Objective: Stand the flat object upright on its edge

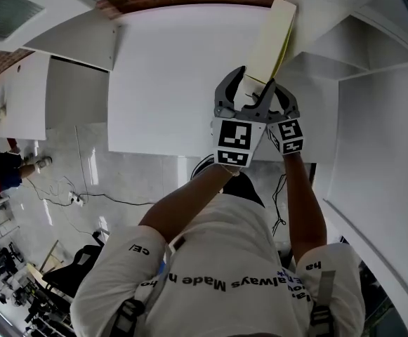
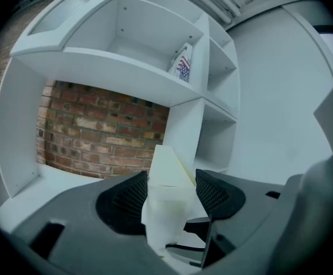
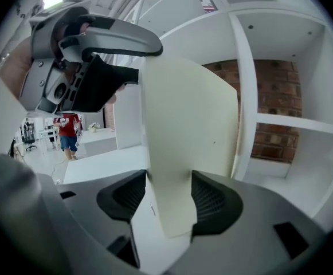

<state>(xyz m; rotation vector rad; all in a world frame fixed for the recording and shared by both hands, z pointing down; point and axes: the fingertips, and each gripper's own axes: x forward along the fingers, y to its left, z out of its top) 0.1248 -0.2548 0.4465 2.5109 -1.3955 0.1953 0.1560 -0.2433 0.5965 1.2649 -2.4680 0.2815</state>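
Observation:
The flat object [image 1: 272, 39] is a cream, book-like slab, held off the white table [image 1: 168, 83] near its far right corner, its long side running away from me. My left gripper [image 1: 253, 84] is shut on its near end, and the slab [image 2: 167, 179] fills the gap between the pads. My right gripper [image 1: 282, 95] grips the same end from the right. In the right gripper view the slab [image 3: 189, 130] rises tall between the pads of the right gripper [image 3: 169, 195], with the left gripper [image 3: 91, 67] clamped on its left edge.
A white shelf unit [image 2: 200, 125] stands just behind the slab, with a brick wall [image 2: 97, 130] at the back. A flag-printed book [image 2: 181, 66] leans on an upper shelf. A shelf divider [image 3: 243, 96] is close to the right. A person in red [image 3: 69, 132] stands far off.

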